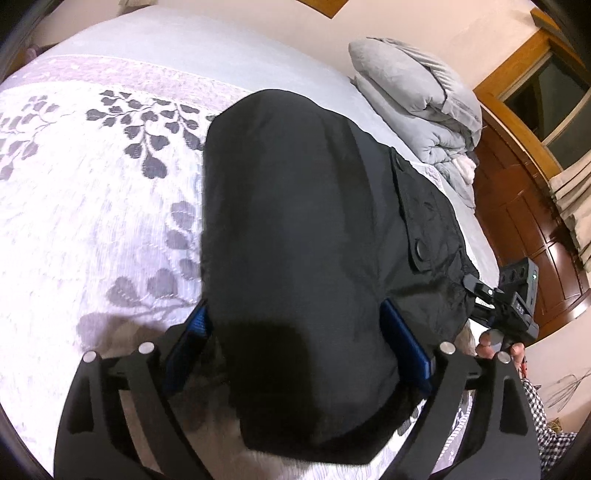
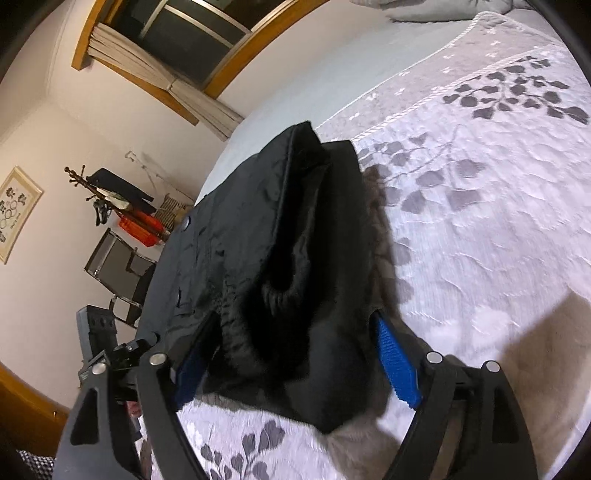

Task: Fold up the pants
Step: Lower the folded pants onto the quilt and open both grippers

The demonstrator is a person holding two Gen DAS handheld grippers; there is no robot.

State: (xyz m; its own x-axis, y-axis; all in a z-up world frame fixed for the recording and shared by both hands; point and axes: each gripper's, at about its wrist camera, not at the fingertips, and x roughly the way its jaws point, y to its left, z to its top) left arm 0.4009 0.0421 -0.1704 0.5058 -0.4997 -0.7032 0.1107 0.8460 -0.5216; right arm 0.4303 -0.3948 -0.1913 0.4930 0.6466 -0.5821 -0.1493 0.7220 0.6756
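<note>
Black pants (image 1: 295, 184) lie folded in a thick stack on the leaf-patterned bedspread (image 1: 92, 221), a buttoned pocket flap showing on their right side. My left gripper (image 1: 293, 306) stands open, its blue pads wide on either side of the near end of the stack without pinching it. In the right wrist view the same pants (image 2: 258, 221) show a folded edge rising in the middle. My right gripper (image 2: 295, 317) is open too, straddling the near end, and its right pad (image 2: 399, 365) is free of the cloth. Each gripper shows in the other's view, the right one (image 1: 509, 306) and the left one (image 2: 107, 350).
A folded grey duvet (image 1: 417, 99) sits at the far right of the bed. Beyond the bed edge are a wooden cabinet (image 1: 524, 221), a curtained window (image 2: 177, 33), a coat rack (image 2: 110, 192) and a metal chair (image 2: 118, 266). Bare bedspread (image 2: 480, 221) stretches beside the pants.
</note>
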